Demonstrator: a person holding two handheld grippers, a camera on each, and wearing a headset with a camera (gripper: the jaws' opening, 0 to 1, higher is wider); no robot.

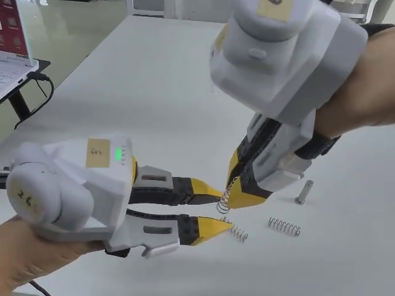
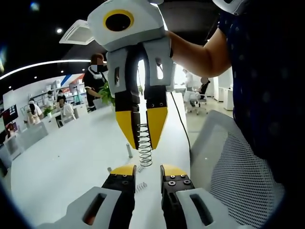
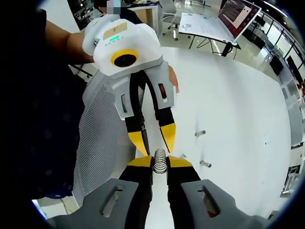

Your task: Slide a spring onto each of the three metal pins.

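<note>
My right gripper comes down from the upper right and is shut on a steel spring, which hangs from its yellow tips. In the right gripper view the spring is end-on between the jaws of the right gripper. My left gripper reaches in from the lower left, open, its tips on either side of the spring's lower end. In the left gripper view the spring dangles just above the left gripper. A short metal pin lies on the white table. Two pins show in the right gripper view.
Two loose springs lie on the white table near the grippers. A laptop sits on a stand at the far left. A mesh chair stands beside the table.
</note>
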